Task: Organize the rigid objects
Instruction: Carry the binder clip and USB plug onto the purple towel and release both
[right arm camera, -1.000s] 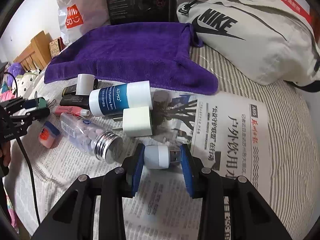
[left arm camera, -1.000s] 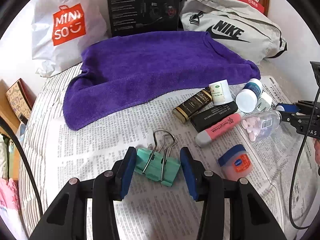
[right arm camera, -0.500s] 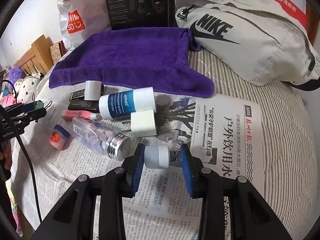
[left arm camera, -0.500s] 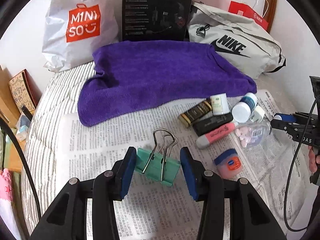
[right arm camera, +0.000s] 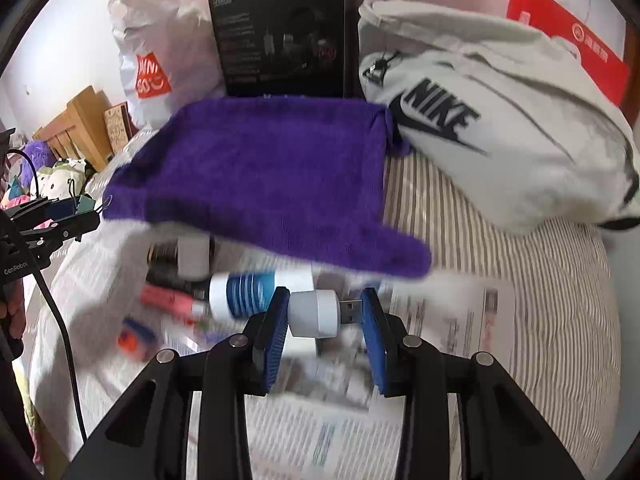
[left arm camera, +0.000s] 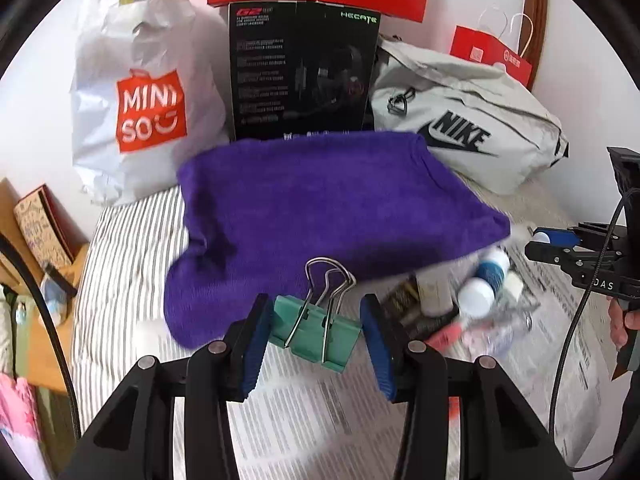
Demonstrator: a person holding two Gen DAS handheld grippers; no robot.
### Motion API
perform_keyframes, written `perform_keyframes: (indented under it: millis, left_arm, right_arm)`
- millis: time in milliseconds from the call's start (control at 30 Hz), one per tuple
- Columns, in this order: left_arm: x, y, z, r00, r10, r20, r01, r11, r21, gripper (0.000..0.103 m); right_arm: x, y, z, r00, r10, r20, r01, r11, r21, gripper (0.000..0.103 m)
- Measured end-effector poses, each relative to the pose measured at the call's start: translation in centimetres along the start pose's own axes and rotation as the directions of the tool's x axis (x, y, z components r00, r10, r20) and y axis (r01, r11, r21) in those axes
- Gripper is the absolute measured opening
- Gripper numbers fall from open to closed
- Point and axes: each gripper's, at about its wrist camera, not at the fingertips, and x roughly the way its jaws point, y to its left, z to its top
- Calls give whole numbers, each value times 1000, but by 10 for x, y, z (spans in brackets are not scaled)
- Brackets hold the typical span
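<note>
My left gripper (left arm camera: 316,336) is clamped on the green binder clip (left arm camera: 316,334), blue pads pressing its two ends, the wire handles sticking up and away from me. The clip hangs clear above the newspaper (left arm camera: 320,416), just at the near edge of the purple towel (left arm camera: 320,204).

My right gripper (right arm camera: 326,314) has the small white USB plug (right arm camera: 316,314) squeezed end to end, the round white body against one pad and the metal connector against the other. It too is up off the paper, with the towel's near corner just ahead.

Down below, blurred, lies the cluster of small items on the newspaper: a blue-and-white bottle (right arm camera: 248,294), a pink tube (right arm camera: 170,298), a dark tube (right arm camera: 164,254) with a white cap (right arm camera: 194,258) beside it, and a little orange-and-blue tin (right arm camera: 136,336). I can't make out finer detail there.

The towel is spread flat on the striped bed (right arm camera: 500,264). Behind it stand a black Hecate box (left arm camera: 302,72), a white Miniso bag (left arm camera: 144,92) to the left and a grey Nike bag (right arm camera: 492,116) to the right.

From the left camera I see my other gripper out at the right edge, and from the right camera the left one at the far left with the clip in it.
</note>
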Motion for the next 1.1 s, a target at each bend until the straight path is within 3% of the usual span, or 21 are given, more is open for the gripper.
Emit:
perform_keyframes:
  millis: [433, 700, 967, 1100]
  left_arm:
    - [66, 30, 70, 999, 44, 8, -44, 999, -27, 43]
    - [130, 38, 105, 999, 18, -32, -19, 999, -51, 43]
    - [166, 40, 106, 994, 22, -109, -29, 998, -57, 43]
    - [169, 36, 106, 991, 40, -127, -46, 998, -42, 44]
  right_arm:
    - [66, -15, 82, 1000, 27, 11, -27, 1000, 15, 36]
    - [126, -13, 133, 1000, 17, -23, -17, 1000, 5, 36]
    - [170, -8, 144, 994, -3, -107, 2, 1000, -10, 36]
    - [173, -4, 145, 994, -25, -106, 21, 999, -36, 36]
